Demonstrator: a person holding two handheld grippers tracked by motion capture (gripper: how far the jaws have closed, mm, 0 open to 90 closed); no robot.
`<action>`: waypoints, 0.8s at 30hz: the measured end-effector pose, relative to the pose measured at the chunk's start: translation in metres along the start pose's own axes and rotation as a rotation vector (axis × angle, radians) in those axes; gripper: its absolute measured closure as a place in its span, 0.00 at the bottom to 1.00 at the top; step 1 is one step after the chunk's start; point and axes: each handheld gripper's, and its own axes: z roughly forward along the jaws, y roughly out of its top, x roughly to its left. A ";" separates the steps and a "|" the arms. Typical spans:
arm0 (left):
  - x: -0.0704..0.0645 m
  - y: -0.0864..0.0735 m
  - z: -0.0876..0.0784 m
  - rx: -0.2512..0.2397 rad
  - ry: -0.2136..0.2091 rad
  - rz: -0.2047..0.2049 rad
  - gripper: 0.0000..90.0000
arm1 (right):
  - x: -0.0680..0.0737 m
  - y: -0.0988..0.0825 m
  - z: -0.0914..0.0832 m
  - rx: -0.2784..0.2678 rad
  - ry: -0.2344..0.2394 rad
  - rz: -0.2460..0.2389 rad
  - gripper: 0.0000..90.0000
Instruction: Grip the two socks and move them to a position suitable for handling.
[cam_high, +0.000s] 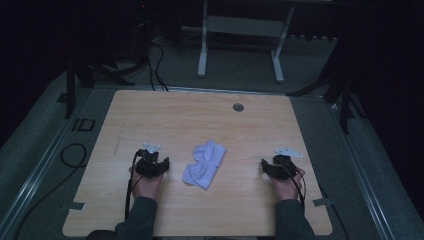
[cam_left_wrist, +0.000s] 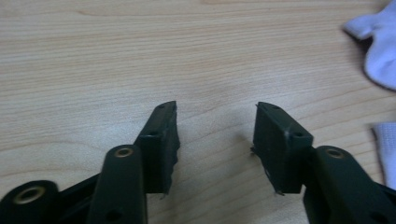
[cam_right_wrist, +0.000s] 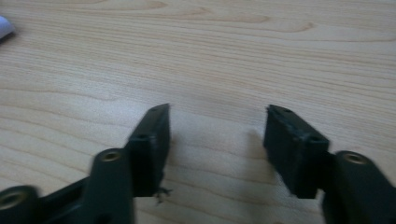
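A crumpled white cloth (cam_high: 204, 164) lies in the middle of the wooden table (cam_high: 165, 115). My left gripper (cam_high: 151, 161) rests on the table to the cloth's left, held in a hand. Its jaws stand open over bare wood in the left gripper view (cam_left_wrist: 215, 122), with the white cloth (cam_left_wrist: 379, 46) at the right edge. My right gripper (cam_high: 278, 165) sits to the cloth's right, well apart from it. In the right gripper view it is open (cam_right_wrist: 217, 126) over bare wood, and a sliver of the white cloth (cam_right_wrist: 4, 27) shows at the far left.
A round grommet hole (cam_high: 238, 107) sits near the table's far edge. Beyond the table stands a white desk frame (cam_high: 240, 37) on grey carpet. Cables (cam_high: 72, 155) trail on the floor at the left. Tape tabs (cam_high: 76, 205) mark the table's front corners.
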 end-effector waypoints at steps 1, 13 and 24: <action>0.001 0.000 0.000 0.004 -0.006 0.000 0.58 | 0.000 0.000 -0.001 0.000 0.001 0.001 0.52; 0.007 0.003 -0.005 -0.020 -0.029 0.006 0.64 | 0.007 0.001 -0.007 -0.007 0.074 -0.012 0.66; 0.008 0.005 -0.007 -0.025 -0.036 0.020 0.66 | 0.015 0.004 -0.010 0.005 0.099 -0.070 0.95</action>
